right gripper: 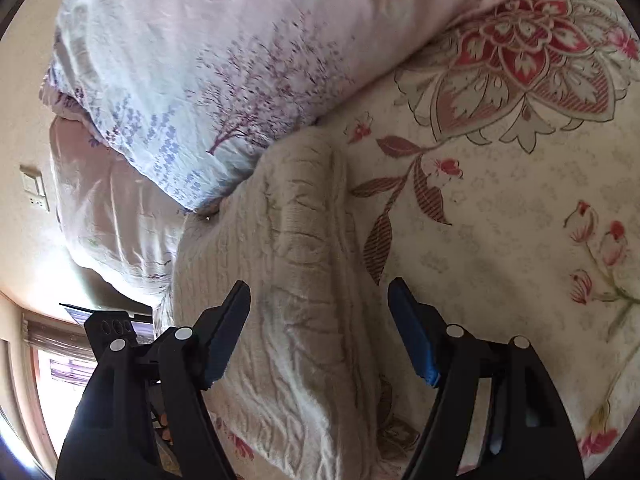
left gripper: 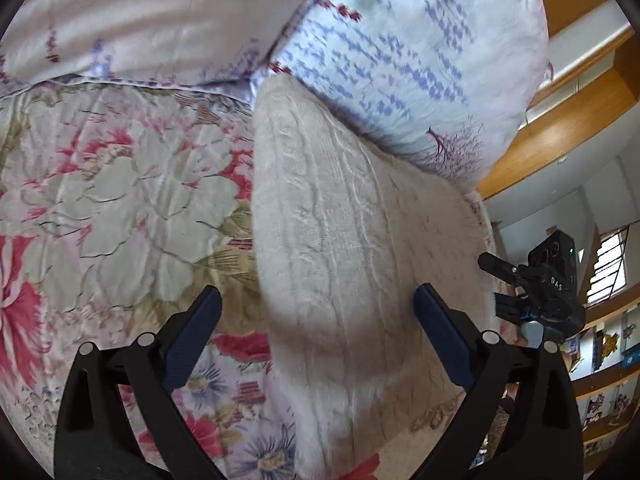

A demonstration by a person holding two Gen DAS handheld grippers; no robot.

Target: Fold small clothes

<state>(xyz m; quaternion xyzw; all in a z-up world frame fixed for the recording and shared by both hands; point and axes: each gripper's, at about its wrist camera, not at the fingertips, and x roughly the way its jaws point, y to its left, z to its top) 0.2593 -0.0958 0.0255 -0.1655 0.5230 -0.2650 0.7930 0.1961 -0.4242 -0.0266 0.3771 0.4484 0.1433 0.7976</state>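
Both black grippers, left and right, hung with jaws apart over a cream knitted garment; its far end was hidden under a lilac-print pillow.

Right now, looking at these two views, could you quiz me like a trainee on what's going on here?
1. True or false: the left gripper has its jaws shut on the cream knit.
2. What does the knit lie on? A) a wooden table B) a floral bedspread C) a tiled floor
3. Fill in: the far end of the knit touches a ____ printed with purple trees.

Key
1. False: both the left gripper and the right gripper have their jaws wide apart, holding nothing.
2. B
3. pillow
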